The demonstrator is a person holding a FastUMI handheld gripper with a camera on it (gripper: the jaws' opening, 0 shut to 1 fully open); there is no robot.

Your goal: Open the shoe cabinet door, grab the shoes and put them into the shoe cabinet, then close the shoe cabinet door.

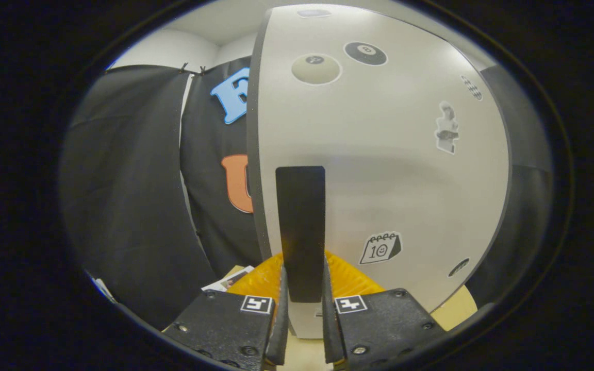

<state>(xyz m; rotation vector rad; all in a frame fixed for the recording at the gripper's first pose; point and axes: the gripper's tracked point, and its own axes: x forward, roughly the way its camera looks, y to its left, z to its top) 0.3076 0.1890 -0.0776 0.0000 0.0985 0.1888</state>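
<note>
Fingers (280,314) of the gripper (302,319) are seen closed in on the dark upright handle (301,226) of the shoe cabinet door (379,170), one on each side of the handle's lower end, both appearing to press against it. The handle is taken here as the landmark. It is fixed flat on the pale door and runs straight up from between the fingers.

To the right of the handle, low on the door, a calendar sticker (380,248) is seen; higher and further right a figure sticker (447,128) is placed. Above the handle two billiard-ball stickers are found, a pale one (316,68) and a dark one (365,53) just beside it.

Left of the handle the door's dark edge (253,154) is seen, and beyond it the black cloth wall (132,196) hangs. Behind the handle's lower end, on both sides of it, a yellow-orange ridged object (351,281) is partly hidden by the door; what it is cannot be told. Left of that, some printed papers (230,281) lie on a light surface (457,309).
</note>
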